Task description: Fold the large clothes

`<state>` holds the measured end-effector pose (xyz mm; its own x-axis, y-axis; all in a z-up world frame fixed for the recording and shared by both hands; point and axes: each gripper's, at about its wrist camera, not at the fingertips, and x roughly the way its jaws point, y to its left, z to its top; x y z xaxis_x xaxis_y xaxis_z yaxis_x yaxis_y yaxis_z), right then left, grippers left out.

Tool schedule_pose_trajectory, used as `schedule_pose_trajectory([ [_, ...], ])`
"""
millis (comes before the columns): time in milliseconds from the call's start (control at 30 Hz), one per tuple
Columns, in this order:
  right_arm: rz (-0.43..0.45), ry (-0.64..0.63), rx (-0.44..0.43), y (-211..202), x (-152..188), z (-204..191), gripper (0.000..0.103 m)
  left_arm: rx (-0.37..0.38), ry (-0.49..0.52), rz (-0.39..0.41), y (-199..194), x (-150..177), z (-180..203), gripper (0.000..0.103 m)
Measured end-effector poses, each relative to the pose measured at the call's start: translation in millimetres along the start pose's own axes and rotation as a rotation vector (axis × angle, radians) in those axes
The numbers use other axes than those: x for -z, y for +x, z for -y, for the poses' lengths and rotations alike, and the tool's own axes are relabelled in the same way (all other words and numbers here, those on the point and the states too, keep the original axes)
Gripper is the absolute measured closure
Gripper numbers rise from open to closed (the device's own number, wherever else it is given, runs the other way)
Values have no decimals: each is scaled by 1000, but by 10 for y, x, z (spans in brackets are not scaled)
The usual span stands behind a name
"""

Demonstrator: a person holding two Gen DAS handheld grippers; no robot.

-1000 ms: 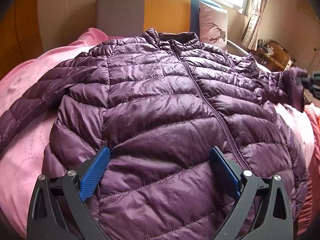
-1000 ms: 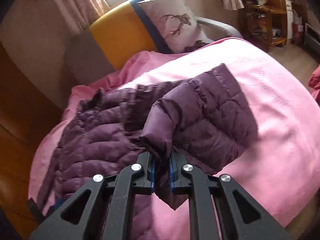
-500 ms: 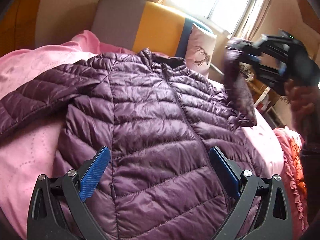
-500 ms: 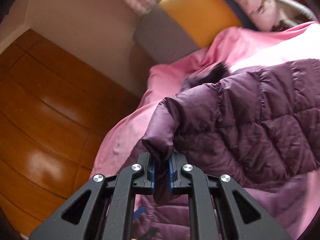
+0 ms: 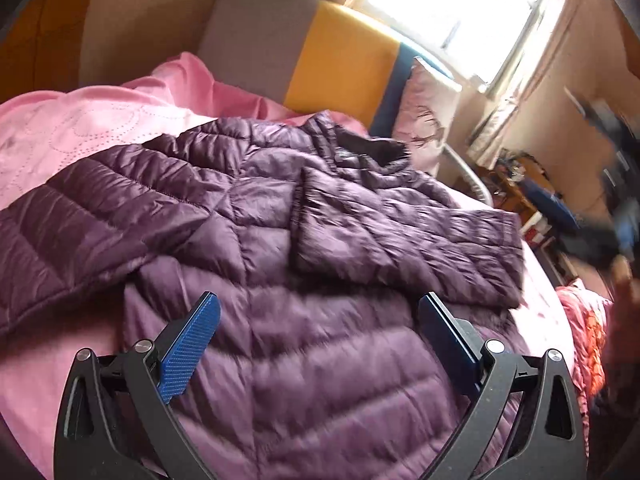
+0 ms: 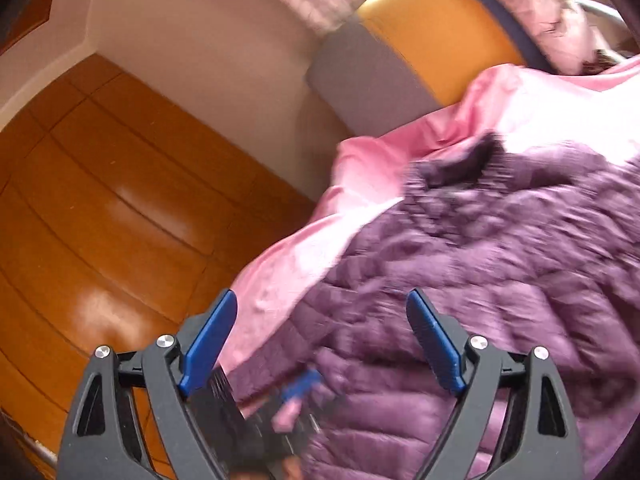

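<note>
Purple jacket (image 5: 328, 360) covers most of the pink bedspread (image 5: 80, 128); headboard (image 5: 304, 60) apparently blocks the far end.

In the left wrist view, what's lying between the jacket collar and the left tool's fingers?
In the left wrist view, the folded-over sleeve lies across the jacket chest, between the collar and the open left tool.

The jacket (image 5: 320, 360) – a purple quilted puffer with a dark collar – lies spread front-up on pink bedding, its lower body directly ahead of and under the left tongs. One sleeve (image 5: 400, 236) is folded across the chest, lying flat just beyond the tongs' tips, cuff toward the middle. The other sleeve (image 5: 80, 216) stretches out flat past the left tip – unfolded. From the right tongs the jacket (image 6: 500, 260) appears blurred.
</note>
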<state>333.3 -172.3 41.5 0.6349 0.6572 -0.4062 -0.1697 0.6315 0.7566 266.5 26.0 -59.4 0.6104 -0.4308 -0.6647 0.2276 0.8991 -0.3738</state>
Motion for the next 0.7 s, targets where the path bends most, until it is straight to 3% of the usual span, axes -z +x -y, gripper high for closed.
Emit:
schedule_pose_trajectory([
  [133,-2,142,60,-299,253,658,14,8,-52,-37,226,-165,-80,5],
  [333,15,355,41,-464,598,1329,13,26,-143,-101,576,-376,-138,9],
  [400,30,364,27,-444,603,1382,11,32,-134,-125,652,-421,-94,36],
  [433,34,366,23,-461,612,1385,10,18,-122,-143,704,-438,-70,42],
  [500,36,365,18,-395,585,1392,8,19,-99,-173,791,-453,-23,78],
  [567,39,370,19,-350,549,1411,3,18,-101,-164,759,-490,-23,94],
  [700,54,381,38,-347,443,1412,2,95,-135,-68,462,-659,-55,98],
])
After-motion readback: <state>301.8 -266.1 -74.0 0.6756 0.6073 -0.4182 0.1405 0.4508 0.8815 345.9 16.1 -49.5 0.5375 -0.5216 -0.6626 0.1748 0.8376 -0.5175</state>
